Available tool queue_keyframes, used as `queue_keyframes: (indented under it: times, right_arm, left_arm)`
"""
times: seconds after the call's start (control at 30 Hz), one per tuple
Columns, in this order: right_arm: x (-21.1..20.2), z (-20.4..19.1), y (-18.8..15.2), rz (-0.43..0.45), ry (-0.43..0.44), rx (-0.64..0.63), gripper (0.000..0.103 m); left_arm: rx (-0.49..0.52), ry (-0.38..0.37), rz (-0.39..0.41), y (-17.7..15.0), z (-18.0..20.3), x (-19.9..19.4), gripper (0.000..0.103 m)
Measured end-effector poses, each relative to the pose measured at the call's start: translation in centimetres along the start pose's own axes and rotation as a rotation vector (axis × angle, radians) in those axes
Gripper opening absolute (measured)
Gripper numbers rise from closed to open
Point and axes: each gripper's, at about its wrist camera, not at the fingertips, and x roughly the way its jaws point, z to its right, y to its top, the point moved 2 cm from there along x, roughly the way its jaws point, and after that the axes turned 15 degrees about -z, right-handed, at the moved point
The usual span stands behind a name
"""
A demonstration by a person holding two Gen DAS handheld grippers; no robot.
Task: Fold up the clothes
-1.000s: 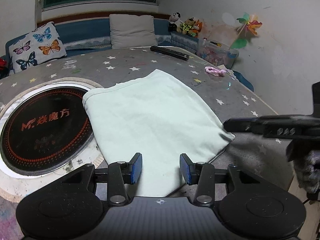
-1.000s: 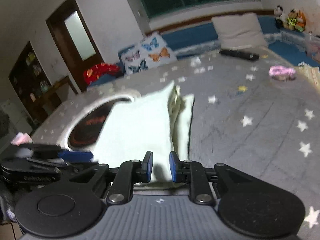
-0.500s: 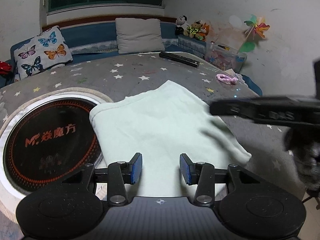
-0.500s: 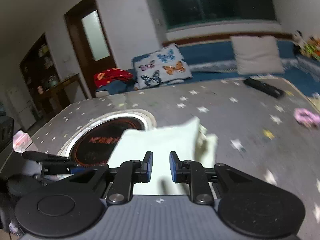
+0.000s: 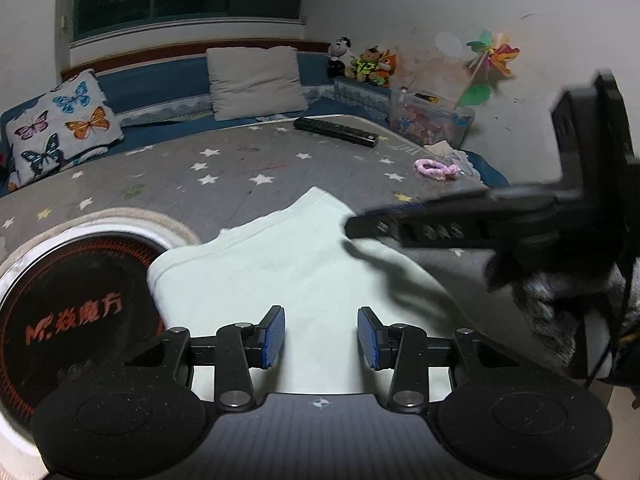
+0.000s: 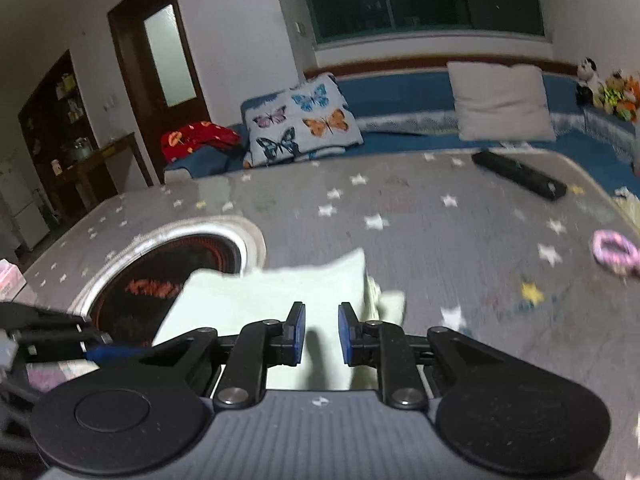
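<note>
The right gripper (image 6: pixel 321 334) has let go and lifted off the pale mint folded cotton garment (image 5: pixel 280 276); that fold looks finished. It lies flat on the star-patterned grey counter (image 5: pixel 240 168), ahead of both grippers' empty, parted fingers, left gripper (image 5: pixel 321 338) widest.

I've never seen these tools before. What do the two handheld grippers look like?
Both are alike. The left gripper and right gripper have black linkage arms with silver rivets, blue ribbed pads on the fingers, round black discs at each side, and a grey ribbed body bearing a small crosshair mark.
</note>
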Motion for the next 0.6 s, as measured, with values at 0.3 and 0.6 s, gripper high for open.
queue_keyframes:
  times: [0.3, 0.6]
  right_arm:
    - [4.4, 1.6, 1.6, -0.066, 0.001, 0.0, 0.015]
    - [4.4, 2.1, 1.5, -0.068, 0.018, -0.008, 0.015]
  left_arm:
    - [0.049, -0.035, -0.032, 0.2, 1.5, 2.4, 0.042]
    - [-0.021, -0.006, 0.01, 1.1, -1.6, 1.2, 0.042]
